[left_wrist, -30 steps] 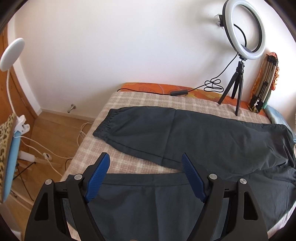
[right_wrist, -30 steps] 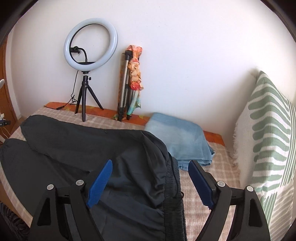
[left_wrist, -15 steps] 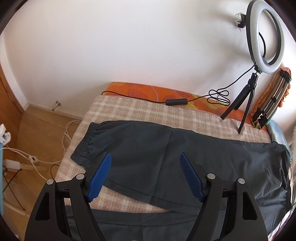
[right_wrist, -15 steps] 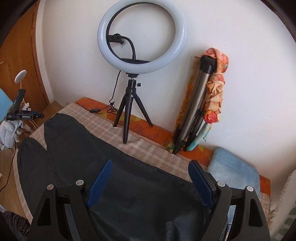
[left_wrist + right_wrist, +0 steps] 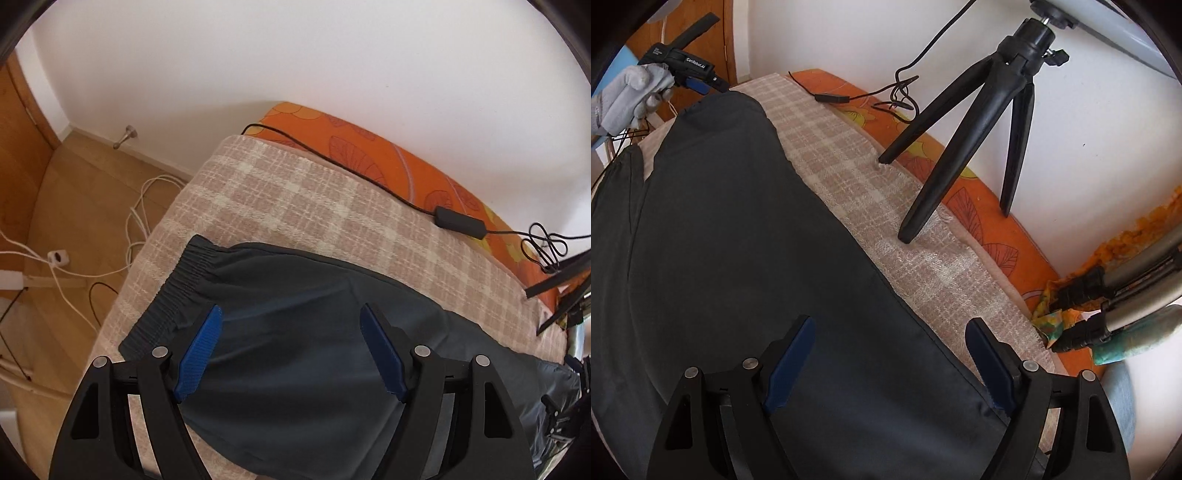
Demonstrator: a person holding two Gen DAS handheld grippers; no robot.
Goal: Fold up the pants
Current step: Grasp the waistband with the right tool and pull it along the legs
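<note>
1. Pants (image 5: 295,332): dark, lying spread on the checked blanket (image 5: 295,192) over the bed. The far leg runs along the bed, its elastic cuff (image 5: 173,295) near the foot-end edge. The second leg (image 5: 613,192) lies beside it toward the near edge, with a strip of blanket showing between the two at the cuff end.
2. Fold state: none visible. The legs lie side by side, not stacked, and no crease or doubled layer shows in either view. The waist end is out of both views, so I cannot tell its condition.
3. Left gripper (image 5: 291,347): jaws wide apart, nothing between the pads. It hangs over the far leg just in from the cuff. I cannot tell whether the tips touch the cloth.
4. Right gripper (image 5: 890,354): jaws wide apart, holding nothing. It sits over the far leg further up, with the leg's far seam (image 5: 916,317) running between the fingers.
5. In the right view, a gloved hand (image 5: 631,96) holds the left gripper at the cuff end of the same leg.
6. Judgement: the task is at the very start. Both grippers are placed along the far leg, which looks like positioning for a first grasp.
7. Left to do, as judged: grasp the far leg, lay it over the near one, then fold lengthwise down to a compact stack.
8. Clutter near the far edge: ring-light tripod (image 5: 967,122) standing on the blanket close to the seam, and a cable with inline switch (image 5: 460,223). Both could snag the cloth during a lift.
</note>
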